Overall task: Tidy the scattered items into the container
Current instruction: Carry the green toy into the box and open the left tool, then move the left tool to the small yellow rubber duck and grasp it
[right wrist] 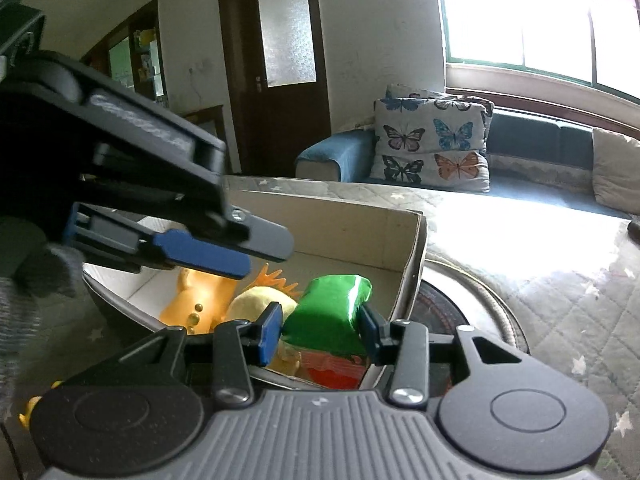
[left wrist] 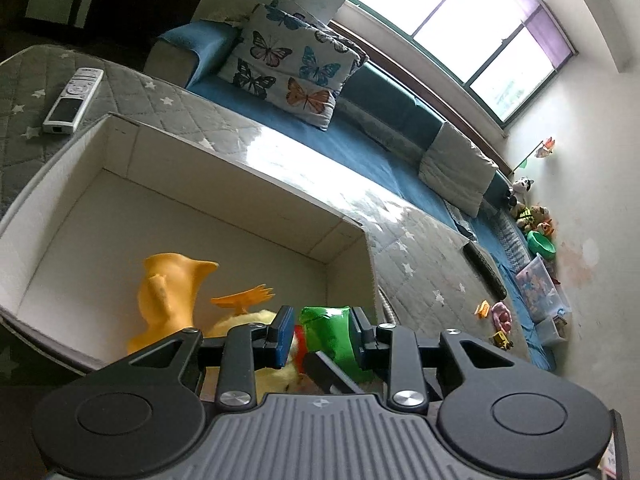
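Observation:
A white cardboard box sits on a grey star-quilted surface; it also shows in the right wrist view. Inside lie an orange rubber toy, a yellow plush and a green packet. My right gripper holds the green packet between its blue pads over the box. My left gripper is open above the box, its jaws either side of the same green packet; whether they touch it I cannot tell. It also shows in the right wrist view.
A white remote lies on the quilt beyond the box. Butterfly cushions rest on a blue sofa. Small toys and a clear bin sit at the far right. A round dark object lies beside the box.

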